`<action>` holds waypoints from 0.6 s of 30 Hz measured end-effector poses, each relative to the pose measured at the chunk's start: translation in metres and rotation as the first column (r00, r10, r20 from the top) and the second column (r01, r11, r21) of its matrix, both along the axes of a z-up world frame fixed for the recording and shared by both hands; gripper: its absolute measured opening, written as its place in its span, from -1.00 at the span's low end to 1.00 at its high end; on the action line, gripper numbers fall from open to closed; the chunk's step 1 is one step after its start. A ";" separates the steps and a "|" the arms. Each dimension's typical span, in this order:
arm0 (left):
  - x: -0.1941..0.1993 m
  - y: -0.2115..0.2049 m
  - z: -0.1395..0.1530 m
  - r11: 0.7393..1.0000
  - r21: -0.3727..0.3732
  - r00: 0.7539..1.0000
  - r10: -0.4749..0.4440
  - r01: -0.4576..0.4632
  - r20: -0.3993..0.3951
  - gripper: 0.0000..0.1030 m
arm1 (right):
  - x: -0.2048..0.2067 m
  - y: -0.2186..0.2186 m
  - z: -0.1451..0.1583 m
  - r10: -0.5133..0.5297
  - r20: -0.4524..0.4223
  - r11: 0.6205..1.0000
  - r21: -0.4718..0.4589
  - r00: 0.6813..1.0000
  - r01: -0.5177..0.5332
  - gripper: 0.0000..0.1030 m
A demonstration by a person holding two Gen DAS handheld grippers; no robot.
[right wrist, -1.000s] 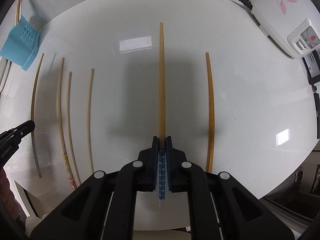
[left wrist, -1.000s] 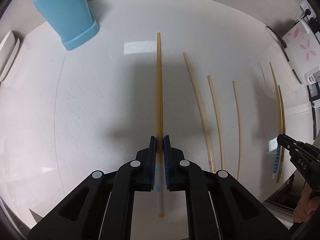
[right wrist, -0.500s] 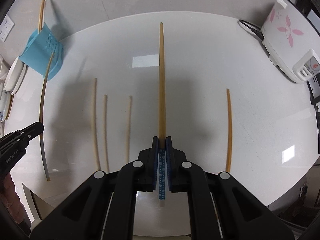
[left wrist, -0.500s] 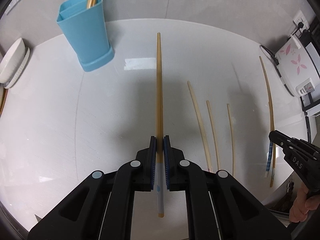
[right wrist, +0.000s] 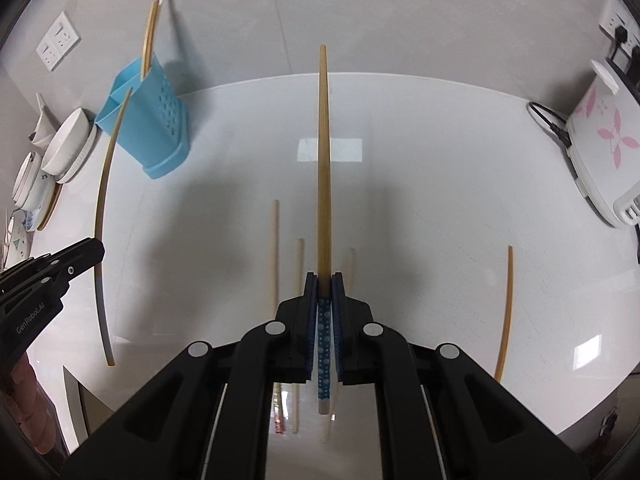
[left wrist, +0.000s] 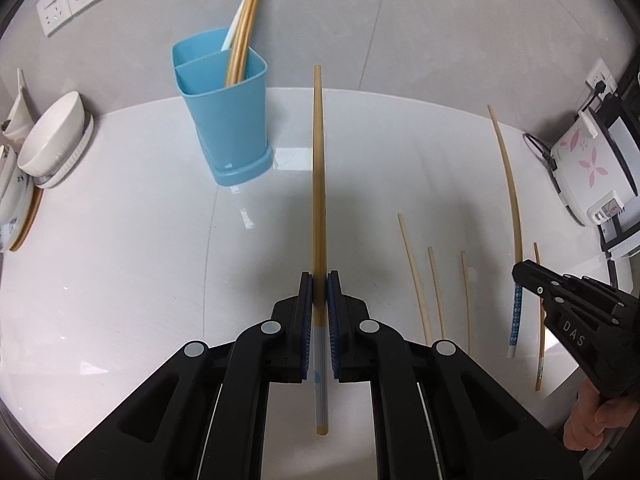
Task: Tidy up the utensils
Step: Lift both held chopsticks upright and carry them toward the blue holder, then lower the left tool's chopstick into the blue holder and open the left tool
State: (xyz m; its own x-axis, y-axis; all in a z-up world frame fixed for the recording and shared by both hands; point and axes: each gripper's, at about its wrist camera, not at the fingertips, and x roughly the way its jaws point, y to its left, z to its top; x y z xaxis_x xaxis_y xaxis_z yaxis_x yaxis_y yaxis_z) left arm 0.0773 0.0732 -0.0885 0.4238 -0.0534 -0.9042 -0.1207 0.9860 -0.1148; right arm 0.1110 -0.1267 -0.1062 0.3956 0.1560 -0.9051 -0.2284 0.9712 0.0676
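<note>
My left gripper (left wrist: 319,280) is shut on a chopstick with a grey end (left wrist: 319,184) and holds it above the white table, pointing toward the back. A blue two-compartment holder (left wrist: 228,120) stands ahead to the left with several chopsticks (left wrist: 242,40) in its right compartment. My right gripper (right wrist: 325,280) is shut on a chopstick with a blue dotted end (right wrist: 324,168), also held above the table. The right gripper also shows in the left wrist view (left wrist: 524,274). Three pale chopsticks (left wrist: 434,288) lie on the table between the grippers, and one more (right wrist: 505,312) lies to the right.
White bowls and plates (left wrist: 52,140) are stacked at the far left. A white rice cooker with pink flowers (right wrist: 604,152) and its black cord stand at the right. The blue holder shows in the right wrist view (right wrist: 156,120). The table edge (left wrist: 80,420) is close below.
Both grippers have lifted with their chopsticks and tilted up; the table lies farther below. The blue holder has come closer to the centre of the left view and its inside shows.
</note>
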 end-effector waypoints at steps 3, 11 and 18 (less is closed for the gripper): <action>0.003 0.004 0.005 1.000 -0.005 1.000 0.007 -0.007 0.010 -0.87 | -0.002 0.014 0.004 0.023 0.014 1.000 0.004 1.000 -0.023 -0.88; 0.008 0.019 0.021 0.999 -0.012 0.998 0.036 -0.036 0.045 -0.87 | -0.002 0.042 0.016 0.073 0.034 0.997 0.021 0.997 -0.073 -0.88; 0.014 0.037 0.030 0.998 -0.026 0.995 0.066 -0.065 0.068 -0.87 | 0.001 0.063 0.027 0.091 0.060 0.995 0.026 0.994 -0.092 -0.88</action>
